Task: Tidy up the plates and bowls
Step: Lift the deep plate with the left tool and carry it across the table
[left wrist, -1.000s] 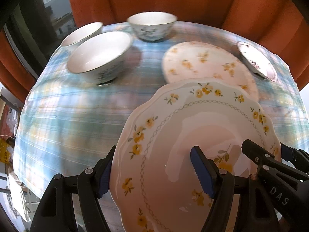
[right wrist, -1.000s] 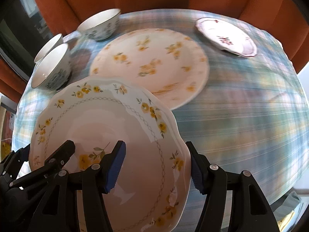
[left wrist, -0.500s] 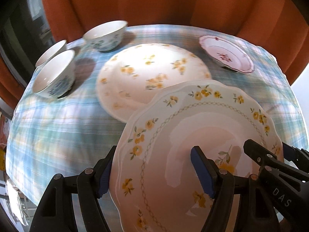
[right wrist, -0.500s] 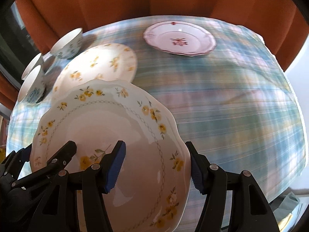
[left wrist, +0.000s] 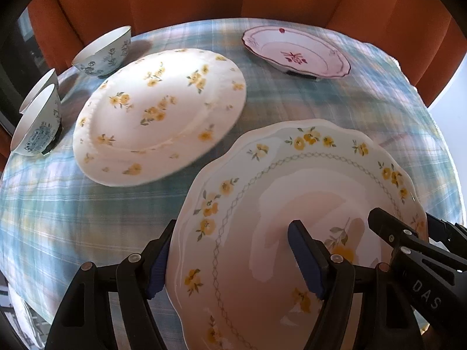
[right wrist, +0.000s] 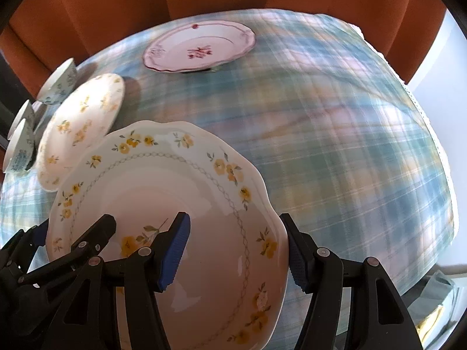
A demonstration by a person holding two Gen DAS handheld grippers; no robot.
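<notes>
Here, in the left wrist view, the left gripper (left wrist: pixel 230 258) clasps the near-left rim of the scalloped plate (left wrist: pixel 306 204), one finger under it and one on top; the plate hangs clear above the counter (left wrist: pixel 73 213), likely shared between two grippers for steadiness. The flat plate (left wrist: pixel 159 116), pink plate (left wrist: pixel 296 55) and bowls (left wrist: pixel 102 52) are empty.

In the right wrist view, the right gripper (right wrist: pixel 236 255) grips the plate's near-right rim likewise.
</notes>
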